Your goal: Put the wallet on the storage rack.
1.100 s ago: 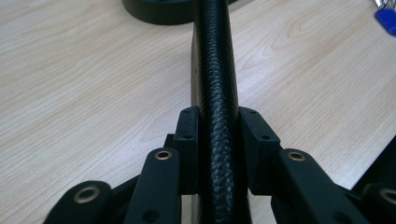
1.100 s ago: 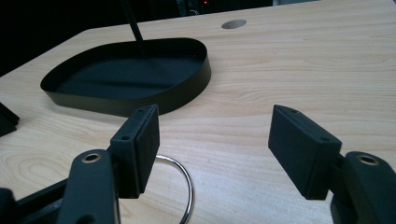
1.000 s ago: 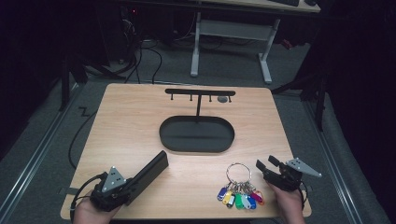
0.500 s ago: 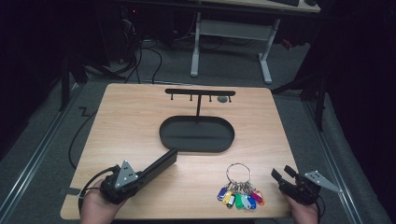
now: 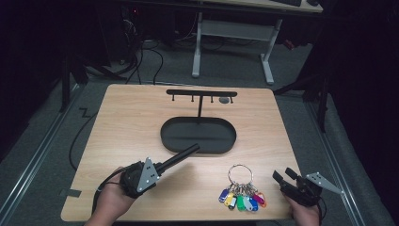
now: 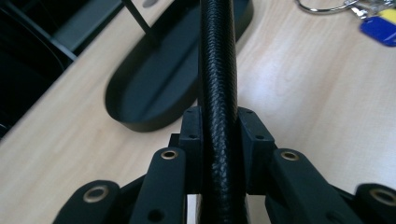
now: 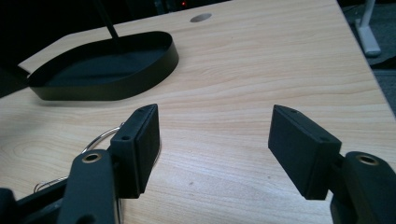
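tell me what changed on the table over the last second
The left claw, shut on the black textured case, carried it up-right until its tip reached the oval tray. The right claw, open, drew back right, away from the key ring. Key ring, tray and hook stand stayed put.

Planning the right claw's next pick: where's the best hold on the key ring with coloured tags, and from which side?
Judging by its pose, take the bare silver key ring at its far arc, coming from above. It lies flat on the light wooden table, and the coloured plastic tags crowd its near edge, towards the open right claw, so a side approach would likely catch tags instead.
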Motion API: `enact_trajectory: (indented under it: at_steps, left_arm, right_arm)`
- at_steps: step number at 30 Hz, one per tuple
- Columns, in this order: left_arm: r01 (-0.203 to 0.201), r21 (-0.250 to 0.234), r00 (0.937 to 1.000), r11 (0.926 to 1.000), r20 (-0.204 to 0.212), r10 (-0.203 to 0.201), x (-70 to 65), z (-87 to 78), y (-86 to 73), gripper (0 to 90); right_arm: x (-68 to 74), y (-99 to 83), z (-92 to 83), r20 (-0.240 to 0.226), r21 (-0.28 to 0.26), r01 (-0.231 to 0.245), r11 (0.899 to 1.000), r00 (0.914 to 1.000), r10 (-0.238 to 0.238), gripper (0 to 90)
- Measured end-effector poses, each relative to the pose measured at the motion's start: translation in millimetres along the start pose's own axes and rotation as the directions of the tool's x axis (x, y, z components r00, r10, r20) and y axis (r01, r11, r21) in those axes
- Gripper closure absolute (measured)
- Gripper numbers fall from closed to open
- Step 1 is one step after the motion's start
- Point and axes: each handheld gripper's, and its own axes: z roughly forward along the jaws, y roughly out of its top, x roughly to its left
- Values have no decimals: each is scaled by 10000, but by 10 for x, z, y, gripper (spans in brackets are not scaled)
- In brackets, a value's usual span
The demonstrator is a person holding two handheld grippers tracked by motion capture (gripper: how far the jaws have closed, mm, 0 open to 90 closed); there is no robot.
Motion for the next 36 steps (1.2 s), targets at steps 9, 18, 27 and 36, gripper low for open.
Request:
enact_trajectory:
  at_steps: [9,18,27,36]
  left_arm:
    - [-1362,36,9895,9907,-476,1362,117,140,197,744]
    - [-2457,426,9676,9684,-485,2476,217,479,350,744]
    - [-3371,694,9405,9389,-195,3391,309,839,537,743]
    - [-3521,678,9359,9335,108,3522,468,1289,706,743]
  right_arm:
    - [-13,7,-11,6,-58,75,10000,10000,-75,343]
    - [-19,-27,-172,67,-253,217,9994,9997,-215,343]
    - [-58,-54,-231,144,-305,55,9995,9999,-51,344]
    - [-61,-56,-228,253,-443,108,9990,9996,-97,344]
